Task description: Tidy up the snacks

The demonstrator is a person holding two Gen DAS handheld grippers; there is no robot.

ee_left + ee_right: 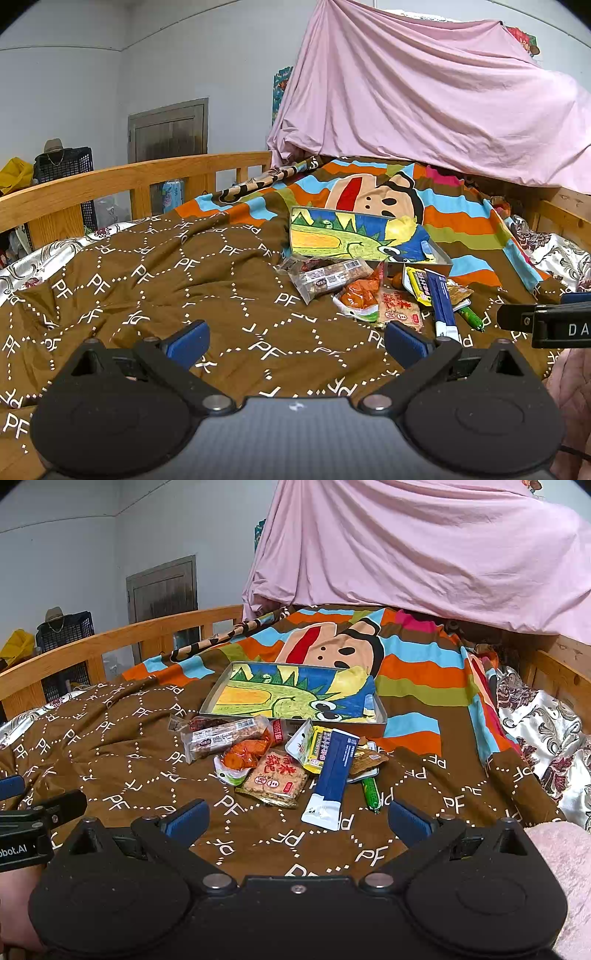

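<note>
Both hand-held grippers, left [297, 341] and right [295, 819], gape empty; approach the long blue-and-white snack sachet [330, 780] lengthwise, then lift toward the shallow dragon-painted metal tray [295, 698].

One tray [380, 716], about eight snack packets [275, 777], two hand-held grippers [295, 818].

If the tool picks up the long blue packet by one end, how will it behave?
The long blue packet looks like a thin, flat sachet, so it probably weighs little and may bend or droop. Its glossy film seems slippery. Its far end rests on the yellow packet, so lifting it may disturb that one.
</note>
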